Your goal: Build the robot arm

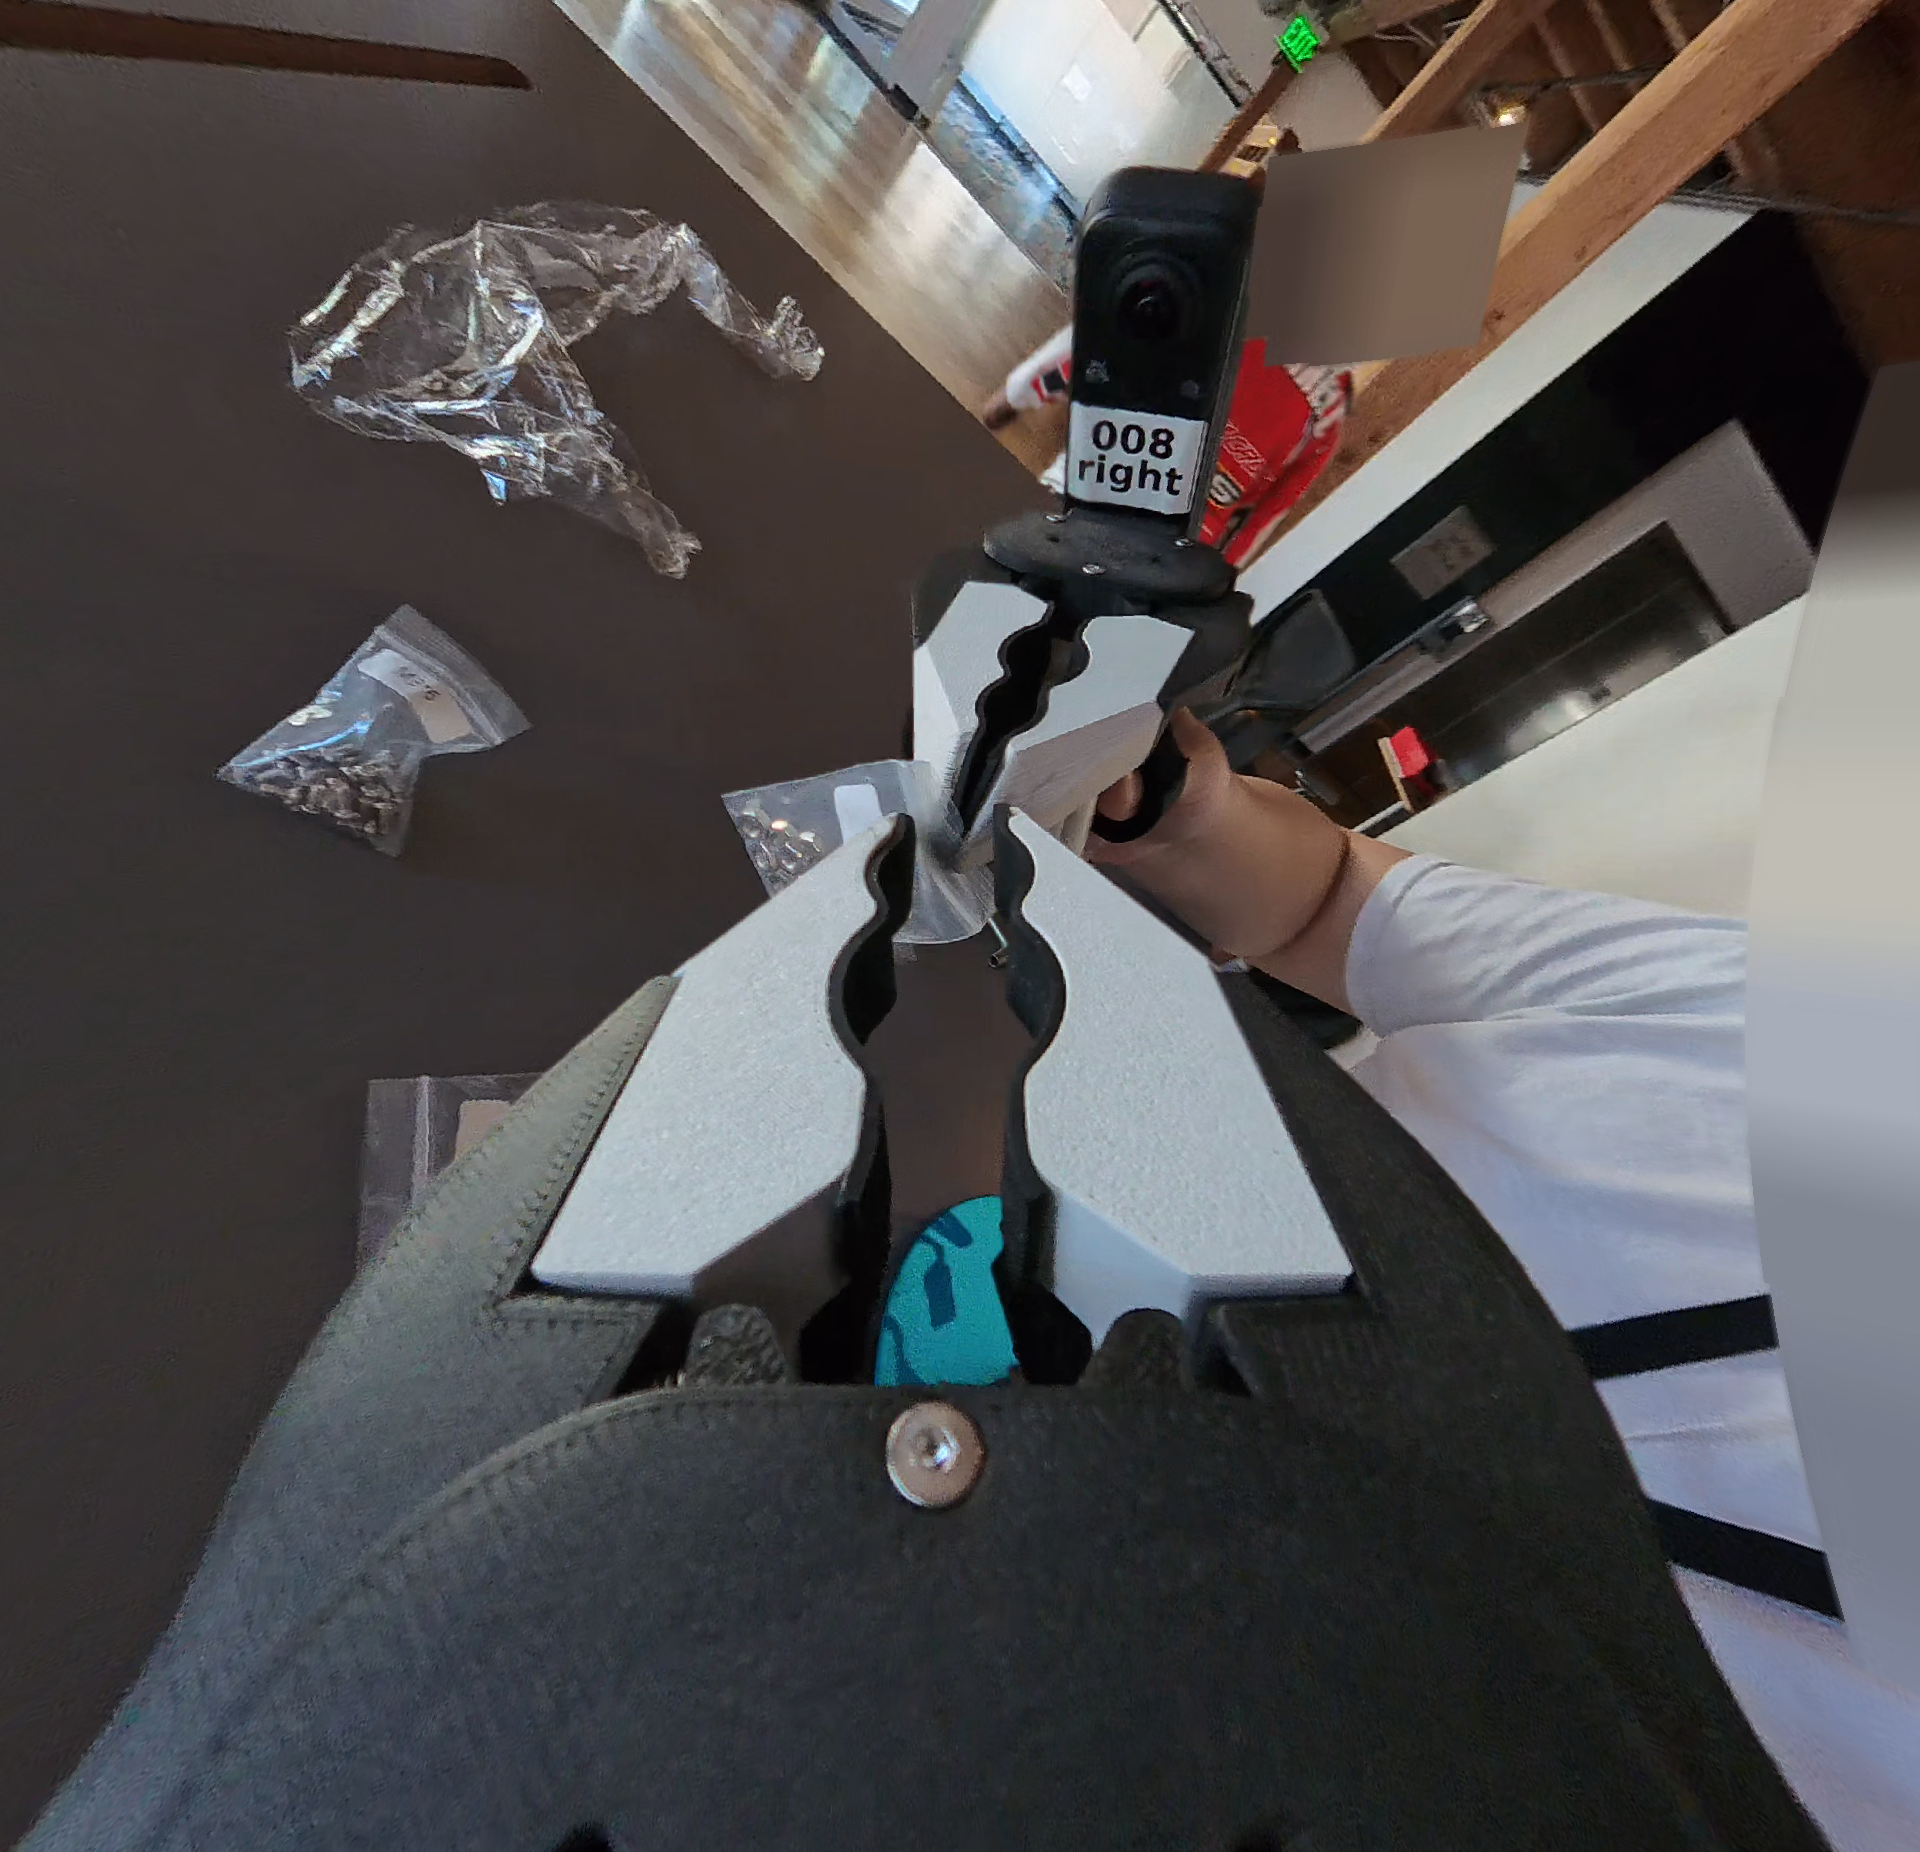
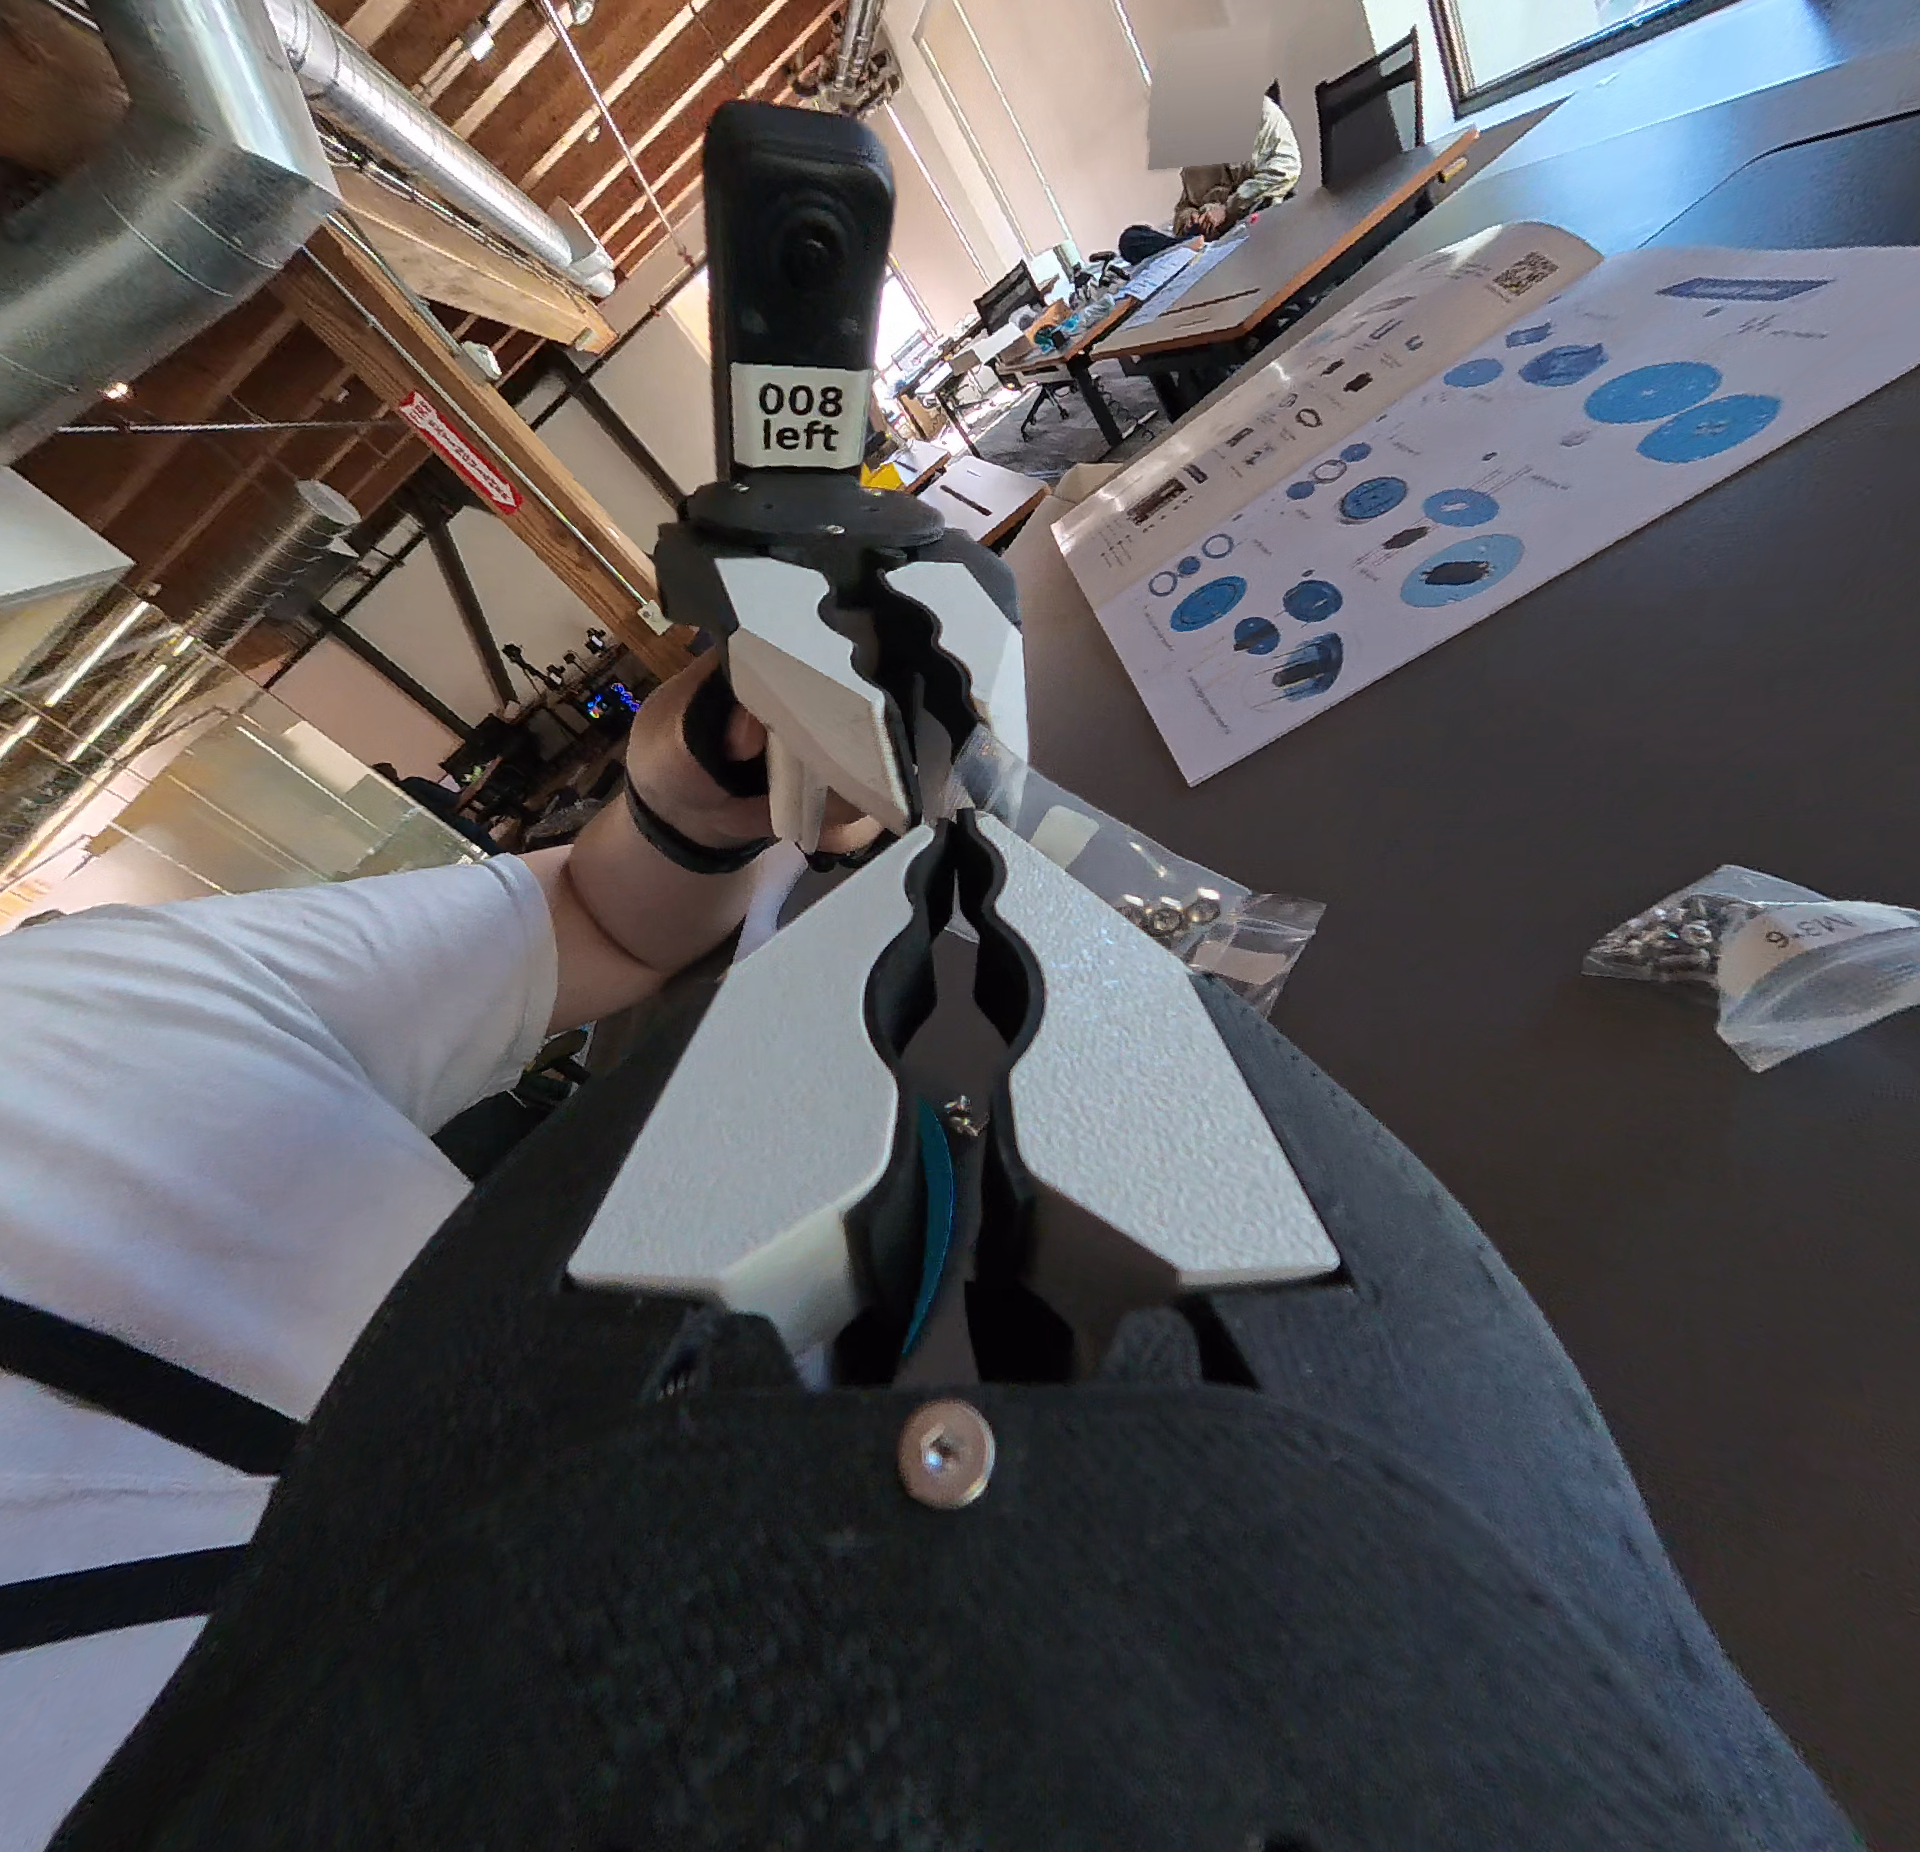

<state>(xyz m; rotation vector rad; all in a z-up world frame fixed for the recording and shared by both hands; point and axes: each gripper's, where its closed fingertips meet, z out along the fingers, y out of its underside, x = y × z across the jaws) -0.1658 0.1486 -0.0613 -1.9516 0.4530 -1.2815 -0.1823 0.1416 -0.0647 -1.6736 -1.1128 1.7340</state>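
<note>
A small clear zip bag [image 1: 800, 826] with a few metal nuts hangs between both grippers above the dark table [image 1: 156, 555]. My left gripper [image 1: 951, 831] has its tips closed on the bag's top edge. My right gripper [image 1: 977, 794] faces it tip to tip and pinches the same edge. In the right wrist view my right gripper [image 2: 951, 841] is shut on the film, the left gripper [image 2: 914, 810] is opposite, and the bag [image 2: 1195, 919] trails to the right. A small loose screw [image 1: 997, 955] and a teal disc [image 1: 940, 1283] show through the finger gap.
A second zip bag of screws [image 1: 353, 753] lies to the left and also shows in the right wrist view [image 2: 1714, 950]. Crumpled clear plastic wrap [image 1: 499, 348] lies farther off. A white printed parts sheet [image 2: 1455, 472] lies on the table beyond. A person's white sleeves hold both grippers. The grippers are tip to tip, or close to it.
</note>
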